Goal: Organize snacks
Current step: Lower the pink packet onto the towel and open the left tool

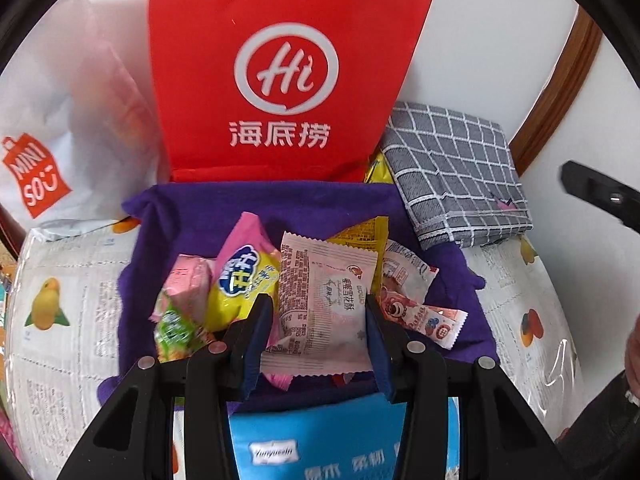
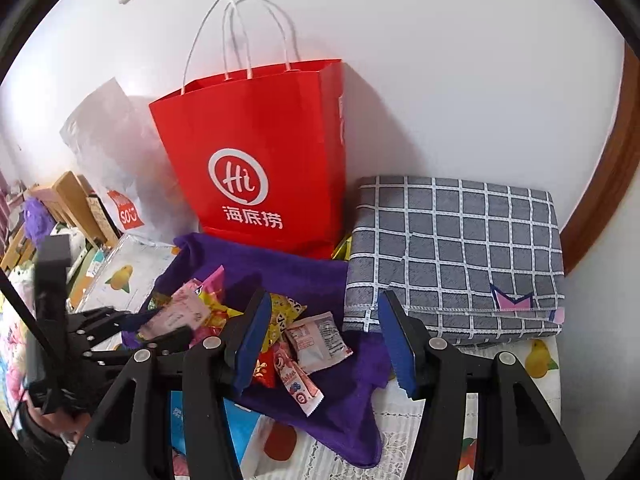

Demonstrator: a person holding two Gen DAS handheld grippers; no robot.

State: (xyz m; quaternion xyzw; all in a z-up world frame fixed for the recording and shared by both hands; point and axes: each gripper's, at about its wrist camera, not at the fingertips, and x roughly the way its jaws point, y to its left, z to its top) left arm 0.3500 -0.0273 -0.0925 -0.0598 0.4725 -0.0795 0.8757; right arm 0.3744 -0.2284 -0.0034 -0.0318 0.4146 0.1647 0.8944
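In the left wrist view, my left gripper (image 1: 318,308) is shut on a pale pink snack packet (image 1: 320,276), holding it upright over a pile of snacks on a purple cloth (image 1: 192,216). The pile includes a yellow-and-pink packet (image 1: 244,276), a pink packet (image 1: 188,280), a green one (image 1: 176,328) and a bear-print packet (image 1: 400,304). Seen from the right wrist, my right gripper (image 2: 326,336) hangs open above the purple cloth (image 2: 304,272), with a white packet (image 2: 316,340) and a thin stick packet (image 2: 300,388) lying below it. The left gripper (image 2: 132,320) shows at the left with its pink packet (image 2: 176,312).
A red paper bag (image 2: 256,160) stands open against the wall behind the cloth. Beside it are a white shopping bag (image 1: 52,140) on the left and a folded grey checked cloth (image 2: 460,248) on the right. A blue pack (image 1: 340,440) lies at the near edge.
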